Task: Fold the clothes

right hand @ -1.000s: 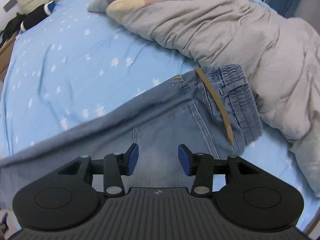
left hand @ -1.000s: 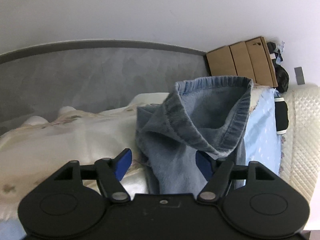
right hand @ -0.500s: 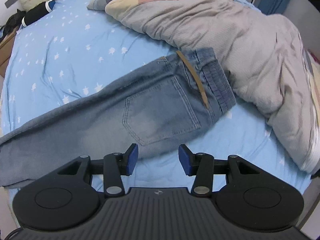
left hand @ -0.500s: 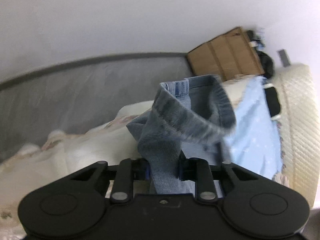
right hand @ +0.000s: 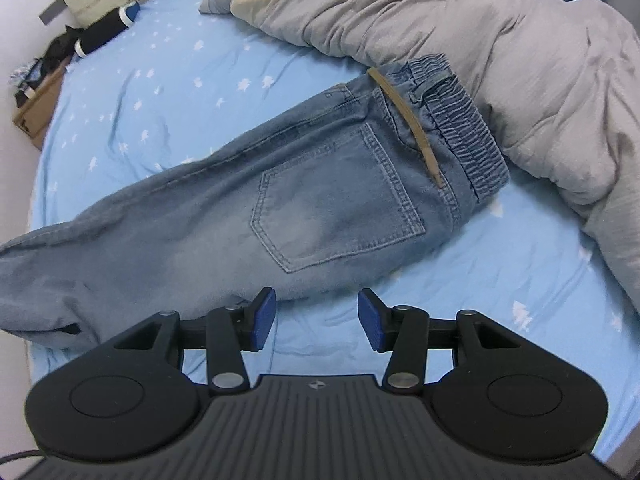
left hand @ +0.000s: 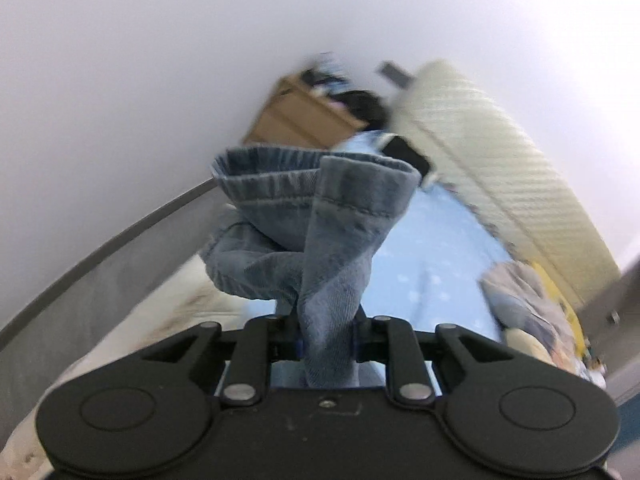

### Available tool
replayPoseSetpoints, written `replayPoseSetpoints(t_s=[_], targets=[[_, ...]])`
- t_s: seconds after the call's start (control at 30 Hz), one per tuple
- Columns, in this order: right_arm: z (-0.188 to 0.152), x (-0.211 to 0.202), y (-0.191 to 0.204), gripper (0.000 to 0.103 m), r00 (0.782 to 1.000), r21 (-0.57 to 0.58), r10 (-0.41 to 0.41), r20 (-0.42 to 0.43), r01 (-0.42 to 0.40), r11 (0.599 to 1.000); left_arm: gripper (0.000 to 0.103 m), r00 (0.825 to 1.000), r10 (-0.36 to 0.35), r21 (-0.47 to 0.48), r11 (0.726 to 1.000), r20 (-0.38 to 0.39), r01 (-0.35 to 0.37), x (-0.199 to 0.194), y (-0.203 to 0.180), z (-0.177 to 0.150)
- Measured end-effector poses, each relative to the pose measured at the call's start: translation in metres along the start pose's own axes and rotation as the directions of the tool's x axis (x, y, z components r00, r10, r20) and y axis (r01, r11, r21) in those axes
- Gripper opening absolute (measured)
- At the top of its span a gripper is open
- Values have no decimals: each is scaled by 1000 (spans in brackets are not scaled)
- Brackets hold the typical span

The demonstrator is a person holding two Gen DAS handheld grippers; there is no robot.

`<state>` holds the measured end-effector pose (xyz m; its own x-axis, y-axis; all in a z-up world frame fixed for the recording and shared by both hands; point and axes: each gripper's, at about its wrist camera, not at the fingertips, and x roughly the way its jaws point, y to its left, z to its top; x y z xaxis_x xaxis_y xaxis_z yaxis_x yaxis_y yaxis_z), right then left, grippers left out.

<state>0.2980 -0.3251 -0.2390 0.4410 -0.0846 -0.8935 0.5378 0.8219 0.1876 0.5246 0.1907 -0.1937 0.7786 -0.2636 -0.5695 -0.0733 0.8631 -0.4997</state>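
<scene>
The jeans (right hand: 320, 184) lie stretched across the blue star-print bedsheet (right hand: 168, 80), back pocket up, with the elastic waistband against the grey quilt (right hand: 500, 52) that is heaped along the far side of them. A tan strap (right hand: 406, 120) runs across the denim just below the waistband.

The right gripper (right hand: 316, 316) hangs over bare sheet just beside the near edge of the jeans, at the seat; its blue pads are spread wide with nothing between them and they touch no cloth. The leg end trails away toward the bed's edge, left of that gripper.

The left gripper (left hand: 326, 346) is clamped tight on a bunch of denim: the hemmed cuff (left hand: 316, 196) of the jeans stands up out of its jaws, folded over and flaring open above them, lifted clear of the sheet.

Beyond the cuff, blurred, are a cream quilted headboard (left hand: 500, 152), a cardboard box (left hand: 296, 120) against the wall and some dark clothing (left hand: 366, 106) beside it. A black roll with white ends (right hand: 106, 30) lies on the sheet well apart from the jeans, near the headboard.
</scene>
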Motion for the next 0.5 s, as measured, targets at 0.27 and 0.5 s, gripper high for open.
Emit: replayPoseSetpoints(t_s=[0.27, 0.5], targets=[[8, 20, -26, 49, 997, 89, 81, -5, -81, 993, 17, 989, -115, 199, 971, -95, 132, 4, -118, -52], [14, 22, -38, 49, 994, 68, 109, -10, -108, 992, 17, 963, -133, 265, 944, -236, 196, 61, -173, -118]])
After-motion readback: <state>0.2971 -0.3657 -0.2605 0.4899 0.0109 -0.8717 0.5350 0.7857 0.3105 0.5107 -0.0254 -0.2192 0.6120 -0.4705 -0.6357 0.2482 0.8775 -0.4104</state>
